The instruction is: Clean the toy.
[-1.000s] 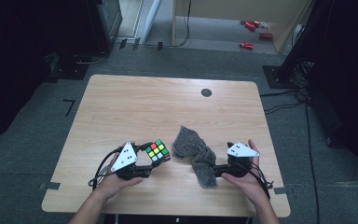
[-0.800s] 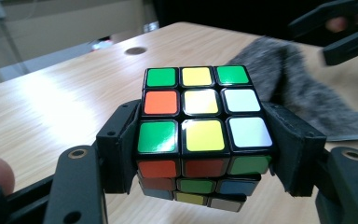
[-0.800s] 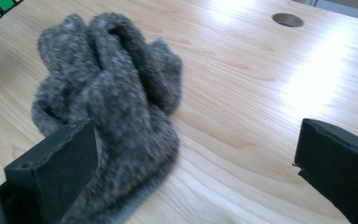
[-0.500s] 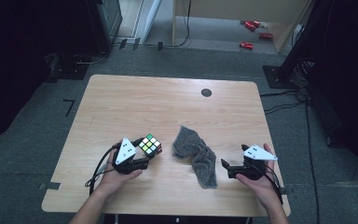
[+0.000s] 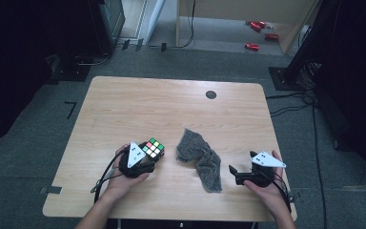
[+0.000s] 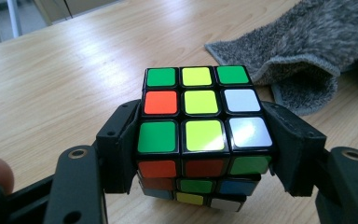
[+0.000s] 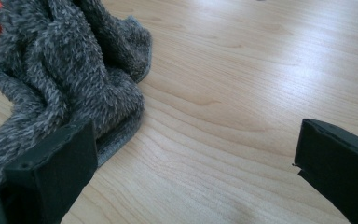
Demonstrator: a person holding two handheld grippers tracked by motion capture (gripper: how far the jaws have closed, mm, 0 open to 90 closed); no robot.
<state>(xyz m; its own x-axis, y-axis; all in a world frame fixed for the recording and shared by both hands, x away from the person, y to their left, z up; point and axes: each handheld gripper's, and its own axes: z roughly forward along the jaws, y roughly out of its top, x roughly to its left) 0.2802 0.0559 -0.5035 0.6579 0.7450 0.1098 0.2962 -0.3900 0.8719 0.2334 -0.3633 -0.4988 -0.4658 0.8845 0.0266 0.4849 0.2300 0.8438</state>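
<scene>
Grey and shaggy, the crumpled towel [image 5: 200, 160] lay on the pale wooden desk [image 5: 138, 109] between your two hands, toward the near edge. Your left hand-held gripper [image 5: 148, 164] was clamped on the Rubik's cube [image 5: 153, 148]: in the left gripper view the two black jaws pressed against opposite sides of the cube [image 6: 196, 135], whose top face showed green, yellow, orange and white squares. The cube sat just left of the towel [image 6: 303, 51], apart from it. Your right hand-held gripper [image 5: 232, 171] stood just right of the towel's lower end, its jaws spread wide with nothing but bare desk [image 7: 242, 93] between them; the left jaw was close against the towel's [image 7: 65, 79] edge, and I could not tell whether it touched.
</scene>
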